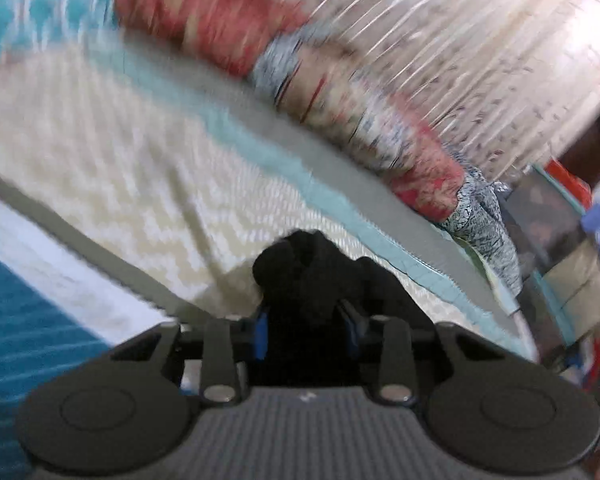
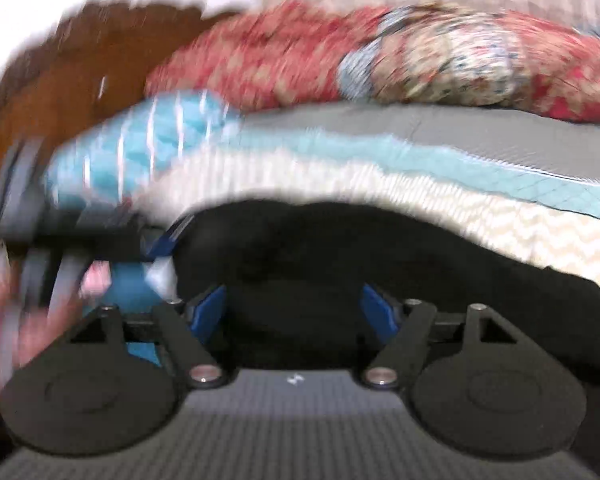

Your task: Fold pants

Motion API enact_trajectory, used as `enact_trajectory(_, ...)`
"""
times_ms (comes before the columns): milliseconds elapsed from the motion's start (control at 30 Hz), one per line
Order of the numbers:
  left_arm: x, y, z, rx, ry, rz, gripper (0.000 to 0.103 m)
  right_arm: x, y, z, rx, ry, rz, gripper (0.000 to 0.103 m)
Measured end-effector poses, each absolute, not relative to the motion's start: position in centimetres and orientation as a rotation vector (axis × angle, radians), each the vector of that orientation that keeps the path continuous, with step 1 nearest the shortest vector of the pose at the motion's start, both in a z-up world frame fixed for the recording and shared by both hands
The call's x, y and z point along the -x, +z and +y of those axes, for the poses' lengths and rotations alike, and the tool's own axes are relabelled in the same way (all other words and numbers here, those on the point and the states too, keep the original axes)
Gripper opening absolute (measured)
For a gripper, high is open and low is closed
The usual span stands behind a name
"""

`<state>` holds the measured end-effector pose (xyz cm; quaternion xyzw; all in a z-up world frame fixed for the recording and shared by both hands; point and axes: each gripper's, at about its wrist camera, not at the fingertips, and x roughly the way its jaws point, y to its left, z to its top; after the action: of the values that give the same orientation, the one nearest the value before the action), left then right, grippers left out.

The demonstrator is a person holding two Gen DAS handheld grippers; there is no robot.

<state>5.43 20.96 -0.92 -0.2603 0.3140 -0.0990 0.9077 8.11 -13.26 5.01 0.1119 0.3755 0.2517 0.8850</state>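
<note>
Left wrist view: blurring all over, most in the far background.
Left gripper (image 1: pixel 306 326): its blue pads (image 1: pixel 261 334) are sitting narrow, pinching a bunched fold of the pants (image 1: pixel 300 276) between them.
Pants: black cloth is rising in a lump just ahead of the fingers and hiding their tips; it is lying over the near edge of the bed (image 1: pixel 112 152).
Bed: a cream zigzag cover is filling the middle, with a pale teal band (image 1: pixel 236 128) and a grey strip running along its far edge.
Quilt (image 1: pixel 228 12): a red patterned roll is lying along the far edge of the bed, under a light curtain (image 1: pixel 480 40).
Floor: a blue rug (image 1: pixel 24 320) is showing at the lower left.

Right wrist view: also blurring, worst on the left.
Right gripper (image 2: pixel 296 312): its blue pads (image 2: pixel 210 308) are standing wide apart, with black cloth filling the gap; whether they are pressing on it I cannot tell.
Pants (image 2: pixel 320 248): spreading across the cream cover from left to right, near the bed's near edge.
Other gripper (image 2: pixel 100 236): showing at the left edge, smeared, its blue pad touching the pants' left end.
Pillow (image 2: pixel 140 148): a teal one is lying at the bed's left end, against a brown headboard (image 2: pixel 60 68).
</note>
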Motion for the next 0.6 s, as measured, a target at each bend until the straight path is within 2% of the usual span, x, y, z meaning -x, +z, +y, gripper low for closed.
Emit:
enact_trajectory(167,-0.3,-1.8,19.1,0.465,-0.147,0.656,0.032,-11.9,6.7,-10.3,-0.309,0.565,0.809,0.068)
enact_trajectory(333,0.7,-3.8,20.5,0.57,-0.09,0.689,0.032,-13.7,3.2,-3.8,-0.232,0.629,0.997,0.068)
enact_trajectory(467,0.4,-3.5,20.3,0.527,-0.094,0.679,0.032,-13.7,-1.4,1.3,-0.127,0.617,1.202,0.078)
enact_trajectory(567,0.2,-3.3,20.9,0.55,-0.097,0.683,0.03,-14.3,-2.8,3.0,-0.148,0.558,1.244,0.056)
enact_trajectory(600,0.4,-2.9,21.4,0.568,-0.09,0.673,0.03,-14.5,-2.3,3.6,-0.154,0.572,1.232,0.045)
